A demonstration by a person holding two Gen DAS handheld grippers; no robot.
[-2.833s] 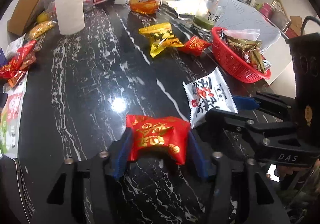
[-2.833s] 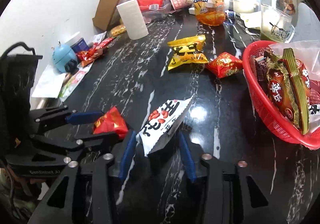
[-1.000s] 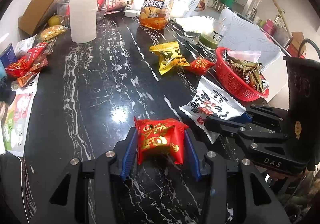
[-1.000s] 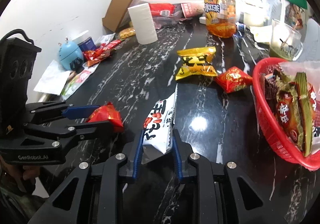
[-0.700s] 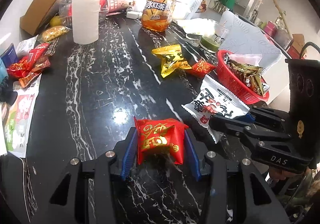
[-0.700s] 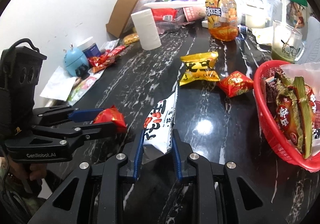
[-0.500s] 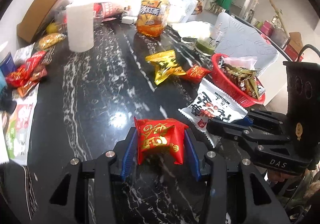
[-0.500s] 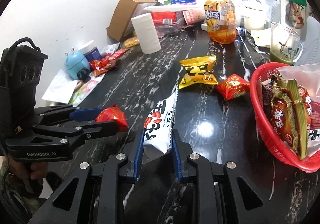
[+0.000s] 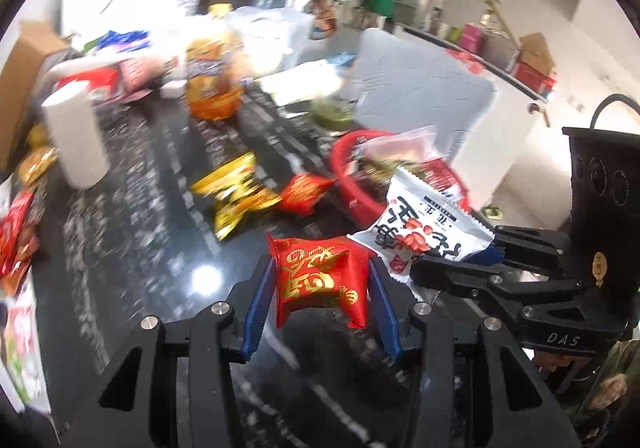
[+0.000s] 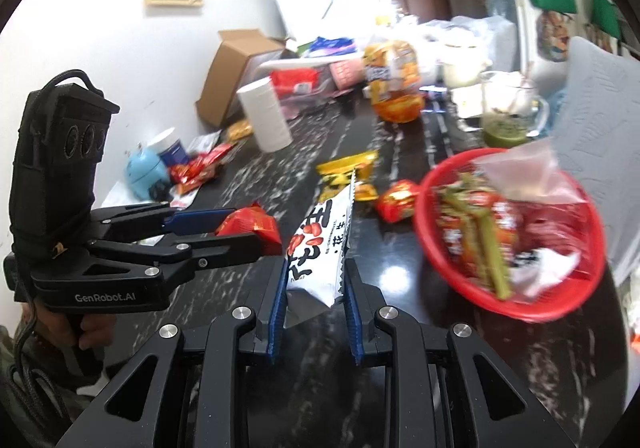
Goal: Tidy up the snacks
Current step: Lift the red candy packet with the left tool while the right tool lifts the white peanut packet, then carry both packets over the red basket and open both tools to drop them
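Black marble table [image 10: 400,276] w/ red basket [image 10: 448,272], yellow packets [image 10: 348,167], paper roll [image 10: 266,113].

- My left gripper [image 9: 320,280] clamps a red snack packet [image 9: 320,278] between blue pads, lifted off the black marble table [image 9: 132,215].
- Right of my jaws, the right gripper [image 9: 452,262] pinches a white peanut packet [image 9: 420,232].
- Ahead: yellow packets [image 9: 232,193], small red packet [image 9: 304,187], red basket [image 9: 348,175] ahead-right.
- Far ahead-left: paper roll [image 9: 76,139]; orange bottle [image 9: 212,83] blurred.
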